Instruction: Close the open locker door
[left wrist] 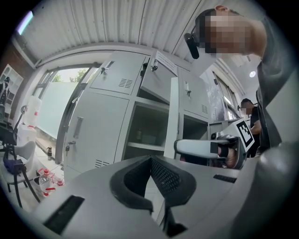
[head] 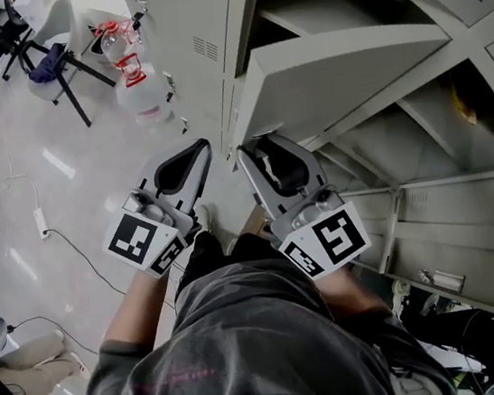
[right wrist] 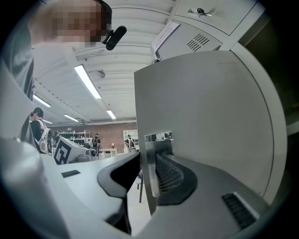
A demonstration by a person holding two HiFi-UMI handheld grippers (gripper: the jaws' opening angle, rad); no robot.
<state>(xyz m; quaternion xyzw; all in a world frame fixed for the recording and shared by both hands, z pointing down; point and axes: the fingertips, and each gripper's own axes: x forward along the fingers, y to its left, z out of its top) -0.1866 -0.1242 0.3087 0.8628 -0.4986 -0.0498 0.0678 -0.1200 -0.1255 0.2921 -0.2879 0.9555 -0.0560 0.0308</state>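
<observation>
Right gripper straddles the edge of the open locker door, jaws unclamped (one pad touching); left gripper clenched, empty.

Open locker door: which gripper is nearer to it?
Right. The right gripper has the locker door between its jaws at its edge; the left gripper is alongside, clear of it.

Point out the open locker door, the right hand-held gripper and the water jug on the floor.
open locker door [right wrist: 210,112], right gripper view, on its flat grey face.
right hand-held gripper [head: 266,150], head view, between its fingertips.
water jug [head: 144,97], head view, on its clear body.
</observation>
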